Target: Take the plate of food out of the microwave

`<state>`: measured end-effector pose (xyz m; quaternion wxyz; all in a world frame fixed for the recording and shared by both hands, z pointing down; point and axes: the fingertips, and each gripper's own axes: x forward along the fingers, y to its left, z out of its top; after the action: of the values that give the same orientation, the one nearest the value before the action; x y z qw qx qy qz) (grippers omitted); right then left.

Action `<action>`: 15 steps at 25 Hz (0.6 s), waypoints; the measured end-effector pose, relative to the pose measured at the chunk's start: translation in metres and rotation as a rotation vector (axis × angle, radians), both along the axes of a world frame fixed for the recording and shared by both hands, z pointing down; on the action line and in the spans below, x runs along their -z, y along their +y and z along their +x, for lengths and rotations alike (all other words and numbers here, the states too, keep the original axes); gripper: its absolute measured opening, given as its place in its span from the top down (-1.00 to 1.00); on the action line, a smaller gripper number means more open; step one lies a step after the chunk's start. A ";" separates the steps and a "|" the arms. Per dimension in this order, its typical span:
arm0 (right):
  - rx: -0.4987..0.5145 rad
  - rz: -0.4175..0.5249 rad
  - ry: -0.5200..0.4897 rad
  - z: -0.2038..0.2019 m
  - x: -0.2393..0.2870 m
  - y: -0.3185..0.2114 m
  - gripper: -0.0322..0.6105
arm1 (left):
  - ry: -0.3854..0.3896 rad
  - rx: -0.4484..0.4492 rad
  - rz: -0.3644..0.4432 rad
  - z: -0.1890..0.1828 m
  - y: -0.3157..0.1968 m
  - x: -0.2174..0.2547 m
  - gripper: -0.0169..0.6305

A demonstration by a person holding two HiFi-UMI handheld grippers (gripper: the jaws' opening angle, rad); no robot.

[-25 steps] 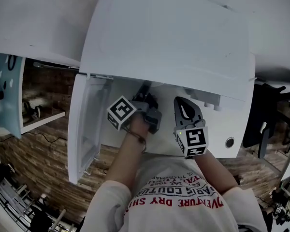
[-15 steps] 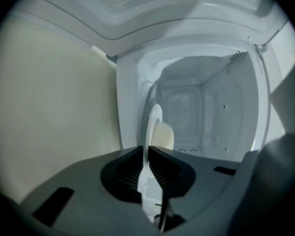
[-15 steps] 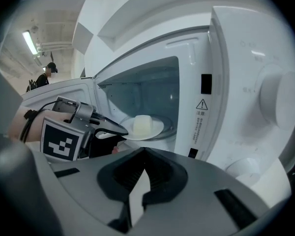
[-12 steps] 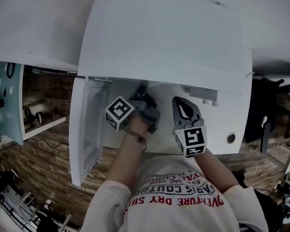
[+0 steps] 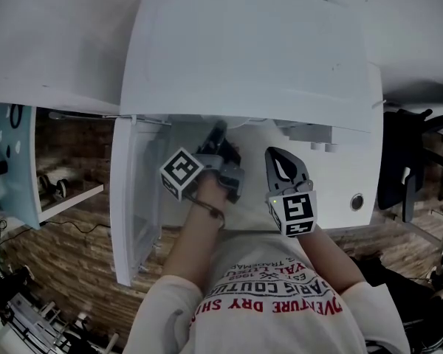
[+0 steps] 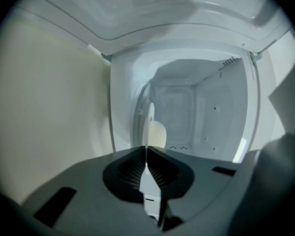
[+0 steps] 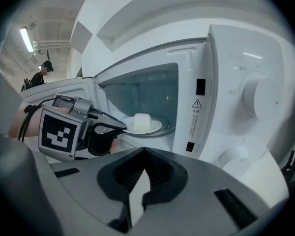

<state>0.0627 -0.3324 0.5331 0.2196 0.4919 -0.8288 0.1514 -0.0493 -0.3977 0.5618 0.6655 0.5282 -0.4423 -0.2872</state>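
Observation:
A white microwave [image 5: 251,57] stands with its door [image 5: 133,198] swung open to the left. Inside it sits a white plate [image 7: 155,127] that carries a pale block of food [image 7: 141,122]. My left gripper [image 5: 218,135] reaches into the cavity and is shut on the plate's near rim, as the right gripper view shows [image 7: 122,127]. In the left gripper view the plate [image 6: 149,124] appears edge-on, running into the shut jaws, with the food [image 6: 158,134] beside it. My right gripper [image 5: 278,153] hangs shut and empty just outside the opening, in front of the control panel.
Two round knobs [image 7: 258,97] [image 7: 233,156] sit on the control panel right of the cavity. The open door [image 7: 64,90] stands close at the left. A dark chair [image 5: 402,168] is at the right, a blue cabinet [image 5: 7,153] at the left, wooden floor [image 5: 74,271] below.
Both grippers stay almost where they were. The head view has shifted a little, so the microwave sits slightly differently in the picture.

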 end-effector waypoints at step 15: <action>-0.053 0.048 0.023 0.003 0.013 0.029 0.89 | -0.002 -0.076 0.138 -0.004 0.023 0.028 0.90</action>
<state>0.0654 -0.3031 0.5197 0.2132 0.5204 -0.8163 0.1317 -0.0535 -0.3746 0.5338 0.6375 0.5896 -0.4015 -0.2909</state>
